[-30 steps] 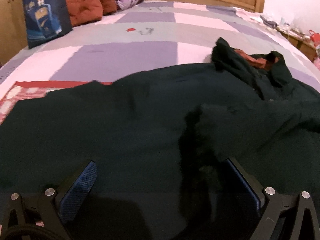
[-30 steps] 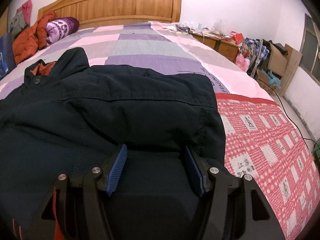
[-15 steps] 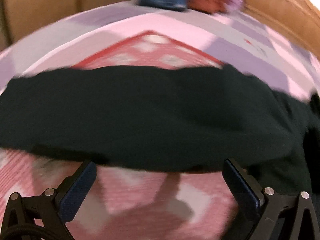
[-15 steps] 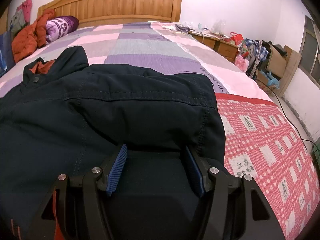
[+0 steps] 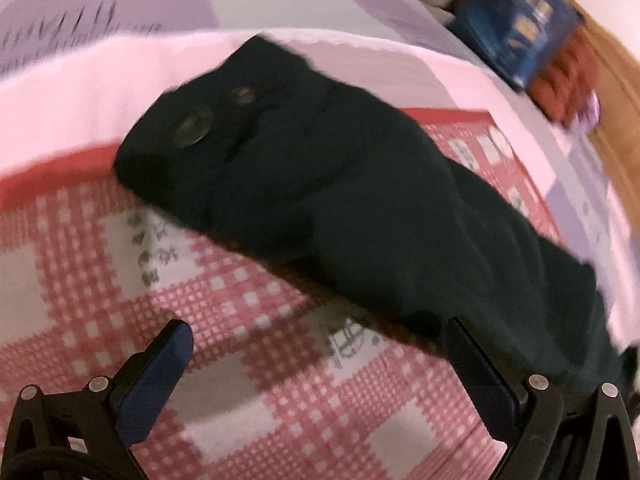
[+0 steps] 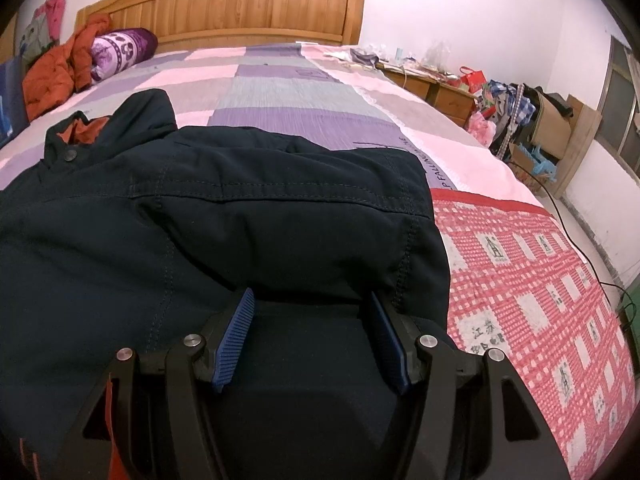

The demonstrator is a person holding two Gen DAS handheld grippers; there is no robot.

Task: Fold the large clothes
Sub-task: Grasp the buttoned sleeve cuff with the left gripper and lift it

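A large dark navy jacket lies spread on the bed, its collar with orange lining toward the headboard. One sleeve stretches out over the red checked blanket, its cuff with snap buttons at the far end. My left gripper is open and empty, above the blanket just short of the sleeve. My right gripper is open with its fingertips pressed against a folded edge of the jacket; fabric lies between the jaws.
A red checked blanket covers the near end of the bed, over a pink, purple and grey sheet. A blue bag and orange clothes lie near the wooden headboard. Cluttered nightstands stand to the right.
My left gripper has swung left off the jacket body, now facing the outstretched sleeve and its cuff over the checked blanket. My right gripper has stayed put on the jacket.
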